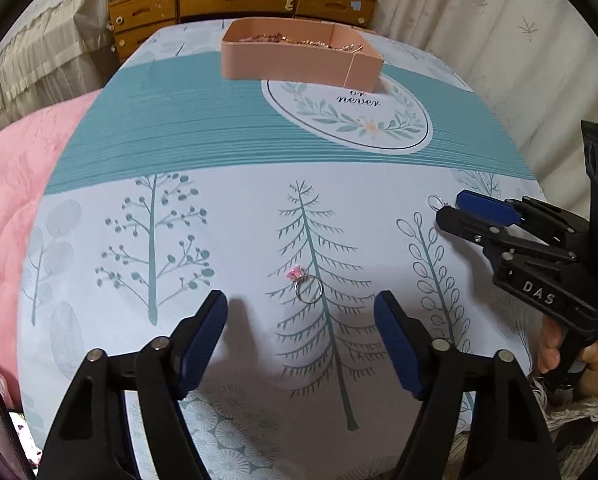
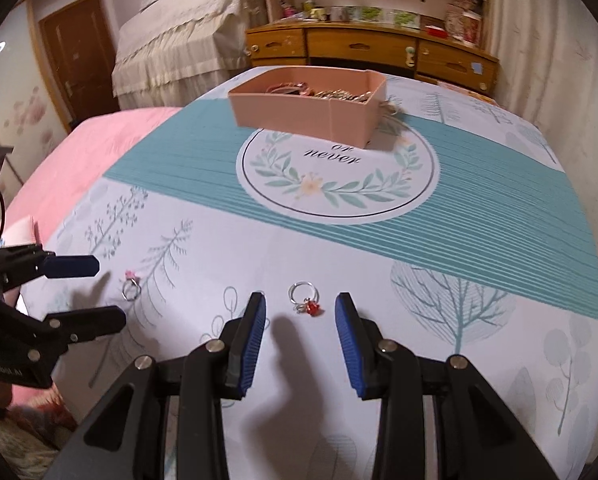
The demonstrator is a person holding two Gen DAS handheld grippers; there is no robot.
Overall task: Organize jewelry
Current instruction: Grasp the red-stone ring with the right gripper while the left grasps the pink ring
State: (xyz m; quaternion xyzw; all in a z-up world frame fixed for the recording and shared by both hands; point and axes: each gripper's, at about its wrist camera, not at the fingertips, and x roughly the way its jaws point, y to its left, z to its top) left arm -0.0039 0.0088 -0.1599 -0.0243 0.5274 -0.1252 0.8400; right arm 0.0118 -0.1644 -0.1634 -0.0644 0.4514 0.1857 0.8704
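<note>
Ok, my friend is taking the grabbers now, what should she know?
Left gripper: open, nothing held, pink-stone ring on the cloth just ahead of it.
Right gripper: open, nothing held, red-stone ring lying between its fingertips.
Pink box at the far end of the tablecloth already holds jewelry.
Left to do: pick up both rings and put them in the box.

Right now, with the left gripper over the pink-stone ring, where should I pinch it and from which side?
Pinch the pink-stone ring across its thin metal band, coming down from above. It lies flat on the bedsheet, stone at the far-left end, so a sideways approach would probably just push it. The left gripper is open with the ring just ahead of the fingertips; move slightly forward to straddle the hoop, then close.
</note>
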